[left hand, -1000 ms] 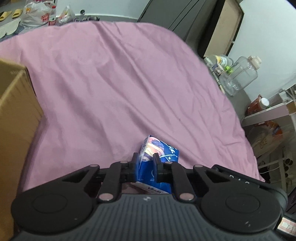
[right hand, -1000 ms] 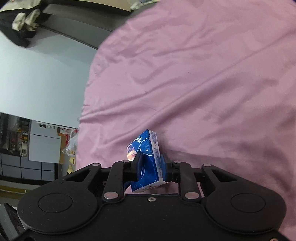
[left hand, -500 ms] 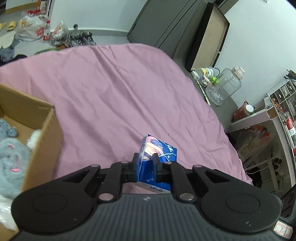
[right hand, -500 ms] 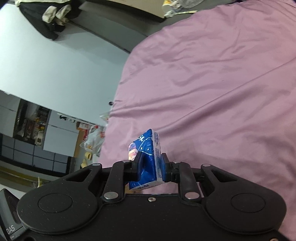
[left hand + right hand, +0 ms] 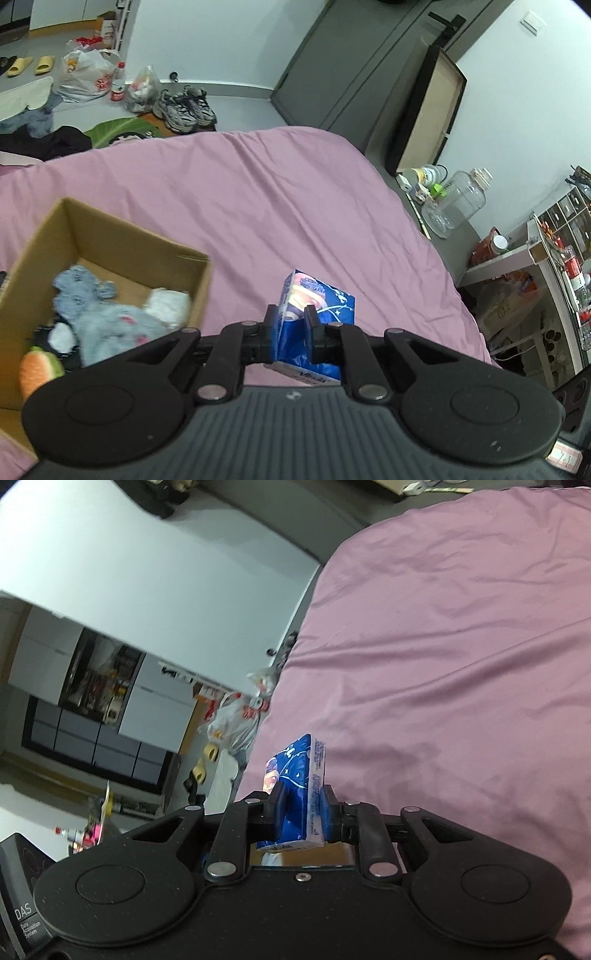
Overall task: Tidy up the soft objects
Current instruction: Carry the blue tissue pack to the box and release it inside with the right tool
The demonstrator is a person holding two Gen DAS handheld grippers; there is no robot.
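Observation:
My left gripper (image 5: pixel 291 325) is shut on a blue tissue pack (image 5: pixel 317 299), held in the air above the pink bedsheet (image 5: pixel 258 206). To its left stands an open cardboard box (image 5: pixel 103 240) holding a grey plush toy (image 5: pixel 107 325), a white soft item (image 5: pixel 168 304) and an orange-green soft toy (image 5: pixel 38 369). My right gripper (image 5: pixel 301 808) is shut on a second blue tissue pack (image 5: pixel 299 775), raised over the bedsheet (image 5: pixel 461 664) near its edge.
Shoes (image 5: pixel 184 107), plastic bags (image 5: pixel 83 70) and clothes lie on the floor beyond the bed. A large clear jug (image 5: pixel 454 203) and bottles sit on a grey surface at the right. Shelving (image 5: pixel 561 266) stands at the far right.
Both grippers have lifted with their tissue packs. In the left wrist view the cardboard box came into sight and its inside now shows; the right wrist view swung toward the bed's edge.

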